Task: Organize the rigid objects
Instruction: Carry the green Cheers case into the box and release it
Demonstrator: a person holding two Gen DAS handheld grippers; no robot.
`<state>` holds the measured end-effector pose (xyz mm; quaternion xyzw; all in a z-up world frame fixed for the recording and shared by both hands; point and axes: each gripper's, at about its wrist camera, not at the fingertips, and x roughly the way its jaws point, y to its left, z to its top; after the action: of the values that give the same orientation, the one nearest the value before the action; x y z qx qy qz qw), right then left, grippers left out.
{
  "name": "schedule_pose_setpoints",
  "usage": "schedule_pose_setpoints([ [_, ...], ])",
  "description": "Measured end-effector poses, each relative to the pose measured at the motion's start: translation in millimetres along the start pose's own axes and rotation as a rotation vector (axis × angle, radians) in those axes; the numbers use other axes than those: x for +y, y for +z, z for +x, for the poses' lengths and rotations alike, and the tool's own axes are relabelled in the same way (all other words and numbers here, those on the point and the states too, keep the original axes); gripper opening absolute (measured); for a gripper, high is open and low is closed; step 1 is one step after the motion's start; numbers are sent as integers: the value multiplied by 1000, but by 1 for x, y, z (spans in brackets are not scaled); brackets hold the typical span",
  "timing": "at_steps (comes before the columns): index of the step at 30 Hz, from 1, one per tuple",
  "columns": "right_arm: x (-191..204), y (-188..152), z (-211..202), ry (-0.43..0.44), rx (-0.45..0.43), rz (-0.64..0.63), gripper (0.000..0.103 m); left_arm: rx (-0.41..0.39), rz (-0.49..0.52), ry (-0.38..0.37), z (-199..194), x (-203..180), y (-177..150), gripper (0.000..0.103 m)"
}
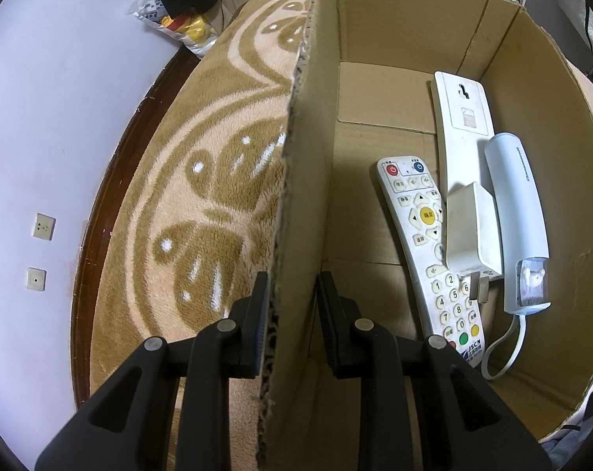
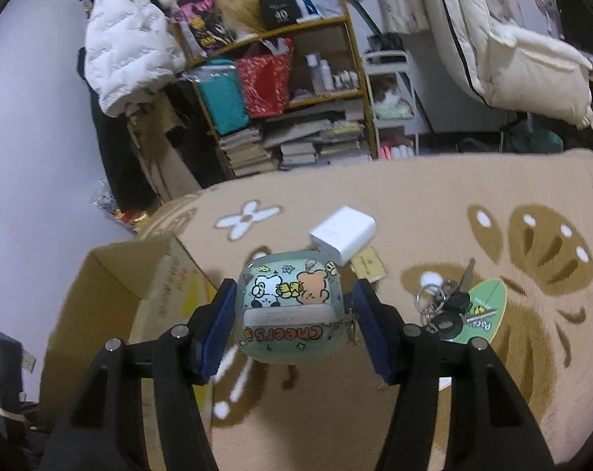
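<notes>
Left gripper is pinching the cardboard box wall, steadying it, while right gripper is carrying the cartoon-printed case clamped between its pads above the blanket; next move, judged: across over the box, then release.

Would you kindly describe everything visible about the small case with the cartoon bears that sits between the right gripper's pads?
The small rounded pale-green case looks like glossy soft plastic, printed with a white bear and a brown bear, stickers and the word "Cheers", which reads upside down from this camera. A whitish band crosses its middle. The right gripper holds it between blue pads, lifted above the patterned beige blanket, beside the open cardboard box. A small metal bit hangs at its right edge.
</notes>
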<state>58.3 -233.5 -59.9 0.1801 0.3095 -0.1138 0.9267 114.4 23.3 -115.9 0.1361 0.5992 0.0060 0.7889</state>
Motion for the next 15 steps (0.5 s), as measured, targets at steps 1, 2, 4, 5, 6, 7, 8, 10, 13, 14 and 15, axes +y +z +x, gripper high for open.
schedule_pose_setpoints([
  [1,3,2,-5,1,-19,0,64,0,1,1,0,0,0,23],
  [2,6,4,-11,11,-38,-2,64,0,2,2,0,0,0,23],
  [4,13,8,-21,32,-61,-20,64,-1,4,5,0,-1,-1,23],
  [5,19,11,-27,42,-79,-36,64,-1,5,5,0,-2,-1,23],
  [6,22,12,-30,48,-88,-45,64,-1,5,5,0,-2,-1,23],
  [7,27,14,-34,60,-96,-57,64,-1,4,5,0,-2,-1,24],
  [8,31,16,-36,71,-101,-63,64,-1,5,5,0,-2,-1,24],
  [10,38,17,-42,98,-111,-70,64,-1,5,5,0,-2,-1,24],
  [13,51,19,-49,143,-125,-85,64,-2,7,7,-1,-2,-1,24],
  [14,58,20,-51,159,-126,-100,64,-2,7,7,0,-2,-1,24],
  [15,63,20,-54,172,-128,-114,64,-2,8,8,-1,-2,-1,24],
])
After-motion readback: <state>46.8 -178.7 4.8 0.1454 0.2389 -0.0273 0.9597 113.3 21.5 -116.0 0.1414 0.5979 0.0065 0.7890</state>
